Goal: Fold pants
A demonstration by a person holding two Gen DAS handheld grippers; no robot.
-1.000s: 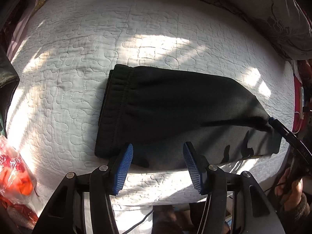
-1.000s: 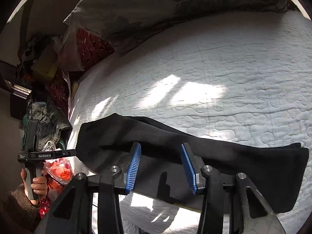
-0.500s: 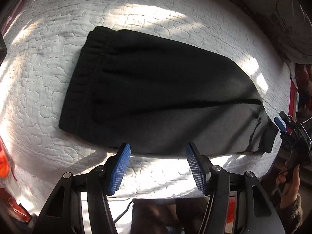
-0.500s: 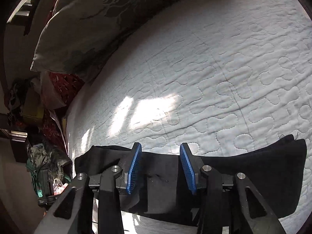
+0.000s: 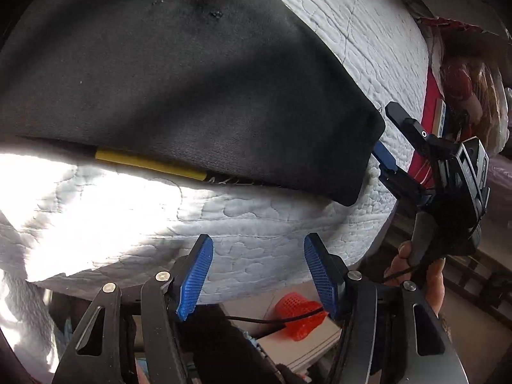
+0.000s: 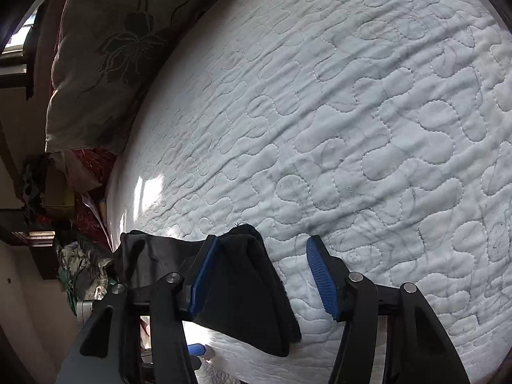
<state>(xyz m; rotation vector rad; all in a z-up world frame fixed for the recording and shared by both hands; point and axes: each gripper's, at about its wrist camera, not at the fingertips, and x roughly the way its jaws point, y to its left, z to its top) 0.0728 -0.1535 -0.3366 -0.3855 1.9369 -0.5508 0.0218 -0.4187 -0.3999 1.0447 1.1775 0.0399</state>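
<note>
The black pants [image 5: 179,80] lie folded lengthwise on the white quilted bed [image 5: 256,224], their leg end [image 5: 358,166] toward the right. A yellow strip [image 5: 150,163] shows under their near edge. My left gripper [image 5: 259,275] hovers at the bed's edge just short of the pants, its jaws closing slightly with nothing between them. My right gripper [image 6: 262,278] has its jaws opening around the leg end [image 6: 243,288]. The cloth rests against the left pad [image 6: 201,275], and the right pad stands apart from it. In the left wrist view this gripper [image 5: 400,147] sits at the leg end, held by a hand [image 5: 416,265].
A floral pillow [image 6: 96,64] lies at the bed's far left corner, with piled clothes and clutter [image 6: 80,272] beyond the bed's side. A red mesh basket [image 5: 297,316] and a cable lie on boxes below the bed's edge. Red bedding [image 5: 454,80] sits past the leg end.
The left gripper has swept right and closer, from the waistband end to the leg end. The right gripper has moved onto the leg end and its jaws have spread wider.
</note>
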